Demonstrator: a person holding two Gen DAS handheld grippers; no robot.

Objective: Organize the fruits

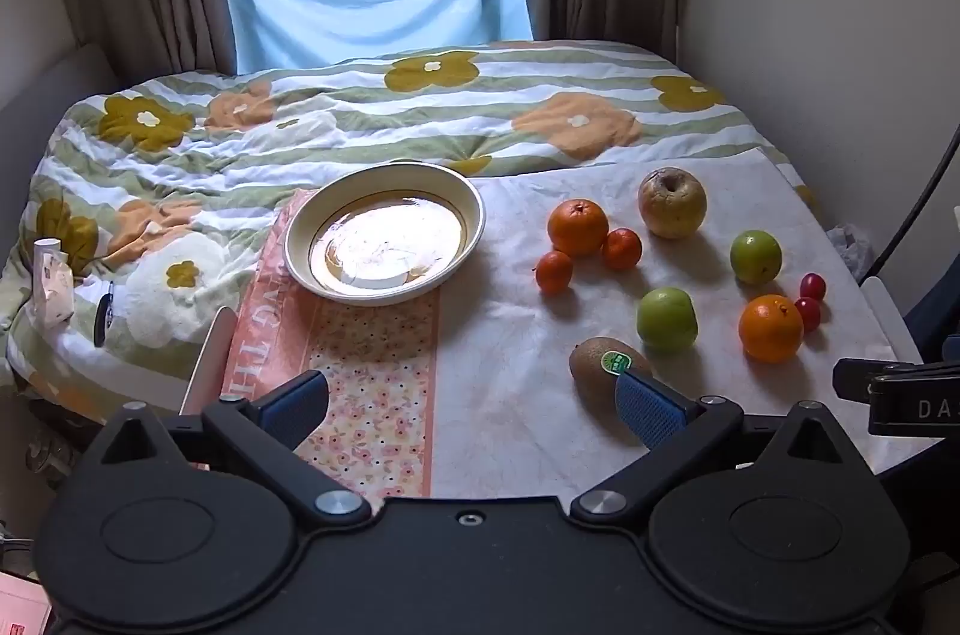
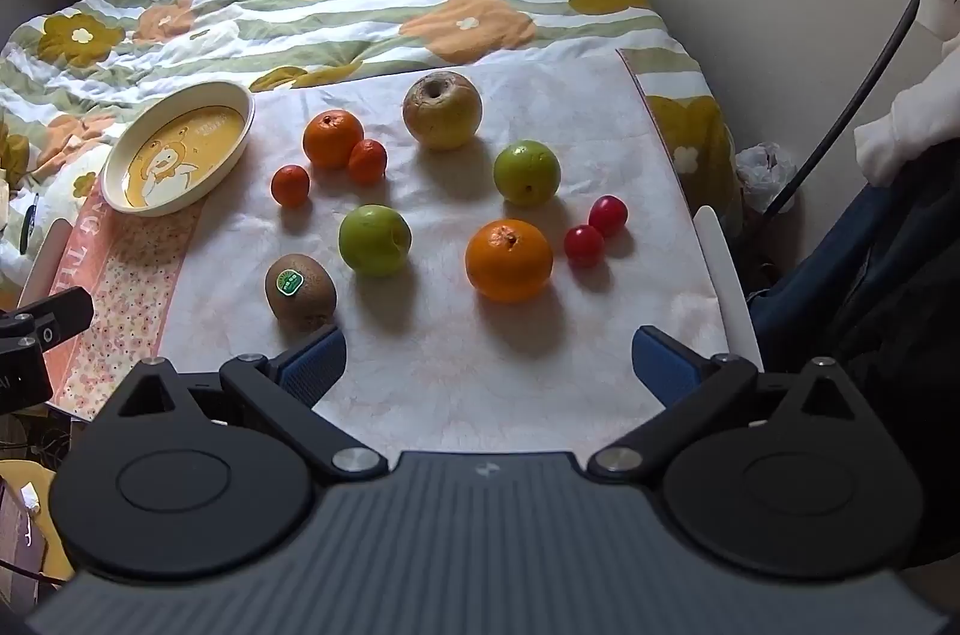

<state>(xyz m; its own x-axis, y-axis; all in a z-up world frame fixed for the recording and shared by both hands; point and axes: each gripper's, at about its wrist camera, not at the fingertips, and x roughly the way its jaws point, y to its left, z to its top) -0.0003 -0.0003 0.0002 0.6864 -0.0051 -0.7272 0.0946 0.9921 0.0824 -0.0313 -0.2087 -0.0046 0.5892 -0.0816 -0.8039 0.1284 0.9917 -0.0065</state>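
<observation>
Cream ceramic with a yellow cartoon centre, the plate point(image 2: 177, 150) lies empty at the left edge of the pale cloth point(image 2: 480, 371), and it reads as the place meant for the fruit. Every piece lies loose on the cloth to the plate's right, none of it in the dish yet, so the sorting looks unstarted.

Nearest the plate is a large orange point(image 2: 332, 138) touching one small mandarin point(image 2: 367, 161), with a second mandarin point(image 2: 290, 184) just beside them. Further from the plate lie a blemished apple point(image 2: 442, 110), two green apples point(image 2: 374, 239) point(image 2: 527, 172), another orange point(image 2: 509, 260) and two cherry tomatoes point(image 2: 583, 245) point(image 2: 608, 215) touching each other. The kiwi point(image 2: 300, 292), sticker up, lies below the plate, closest to both tools.

The left gripper point(image 1: 474, 404) hangs over the cloth's near edge with jaws spread wide, holding nothing; its right pad point(image 1: 651, 410) overlaps the kiwi in that view, though contact cannot be judged. The right gripper point(image 2: 489, 365) is likewise spread and empty, aimed toward the orange and the tomatoes, probably so each hand takes its own side.
</observation>
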